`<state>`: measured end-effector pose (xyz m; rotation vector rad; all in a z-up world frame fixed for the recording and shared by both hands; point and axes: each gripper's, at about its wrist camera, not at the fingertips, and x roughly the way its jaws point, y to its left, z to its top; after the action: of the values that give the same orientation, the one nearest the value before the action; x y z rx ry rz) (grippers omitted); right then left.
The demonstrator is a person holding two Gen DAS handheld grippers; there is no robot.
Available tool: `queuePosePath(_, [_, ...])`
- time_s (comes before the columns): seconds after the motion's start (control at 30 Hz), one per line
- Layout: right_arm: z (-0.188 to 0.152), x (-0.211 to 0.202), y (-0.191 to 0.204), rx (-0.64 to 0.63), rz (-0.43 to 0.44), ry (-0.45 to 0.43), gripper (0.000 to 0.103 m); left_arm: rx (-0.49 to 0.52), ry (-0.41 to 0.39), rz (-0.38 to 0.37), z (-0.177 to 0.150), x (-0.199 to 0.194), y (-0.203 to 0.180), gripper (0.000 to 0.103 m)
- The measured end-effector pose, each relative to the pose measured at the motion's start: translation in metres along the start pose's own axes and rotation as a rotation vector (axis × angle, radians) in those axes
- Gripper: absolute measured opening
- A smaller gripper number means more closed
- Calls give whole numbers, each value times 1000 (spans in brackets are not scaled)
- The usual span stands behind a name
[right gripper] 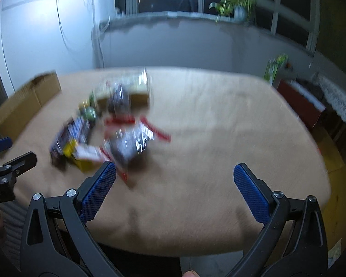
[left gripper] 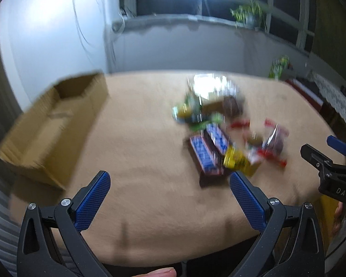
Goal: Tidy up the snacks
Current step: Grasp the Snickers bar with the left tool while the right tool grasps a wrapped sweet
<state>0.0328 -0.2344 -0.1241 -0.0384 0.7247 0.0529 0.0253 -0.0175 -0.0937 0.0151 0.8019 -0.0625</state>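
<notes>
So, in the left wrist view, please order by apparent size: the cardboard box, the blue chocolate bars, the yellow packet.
1. cardboard box, clearly the largest, though it lies nearer the camera's edge, where fisheye stretches it.
2. blue chocolate bars, two side by side.
3. yellow packet, smallest; blurred and partly covered, so its full size is unsure.

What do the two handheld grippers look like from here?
Both match: the left gripper and right gripper have black plastic clamp-style arms with silver pivot screws and blue textured pads. The right gripper's body shows white "DAS" lettering in the left wrist view. No cables visible.
</notes>
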Motion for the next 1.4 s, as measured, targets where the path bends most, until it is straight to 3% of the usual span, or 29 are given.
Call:
queuePosePath(0.2, [-21, 18, 2, -4, 34, 29, 103, 13, 65, -20, -20, 29, -4, 103])
queuePosePath(0.43, [-36, 19, -1, -46, 61, -61, 103, 14, -42, -74, -37, 27, 6, 103])
queuePosePath(0.53, [-28, 18, -1, -44, 67, -31, 103, 17, -86, -95, -43, 26, 10, 103])
queuePosePath(0.7, [-4, 5, -13, 89, 222, -70, 103, 28, -21, -96, -23, 25, 8, 103])
queuePosePath(0.77, [6, 8, -6, 85, 234, -78, 103, 28, -39, -121, -11, 22, 6, 103])
queuePosePath(0.83, [15, 16, 2, 78, 239, -70, 91, 28, -51, -144, 2, 23, 0, 103])
queuePosePath(0.93, [21, 31, 6, 96, 261, -46, 77, 24, -45, -170, 15, 34, -6, 88])
queuePosePath(1.0, [21, 40, 9, 91, 272, -19, 73, 7, -11, -209, 18, 45, -8, 67])
queuePosePath(1.1, [17, 43, 8, 102, 290, -17, 47, -37, 7, -274, 19, 49, -6, 55])
queuePosePath(1.2, [14, 42, 5, 105, 298, -26, 45, -50, 7, -308, 18, 47, -3, 40])
queuePosePath(1.4, [11, 33, -5, 124, 283, -57, 44, -96, 2, -337, 18, 46, 10, 27])
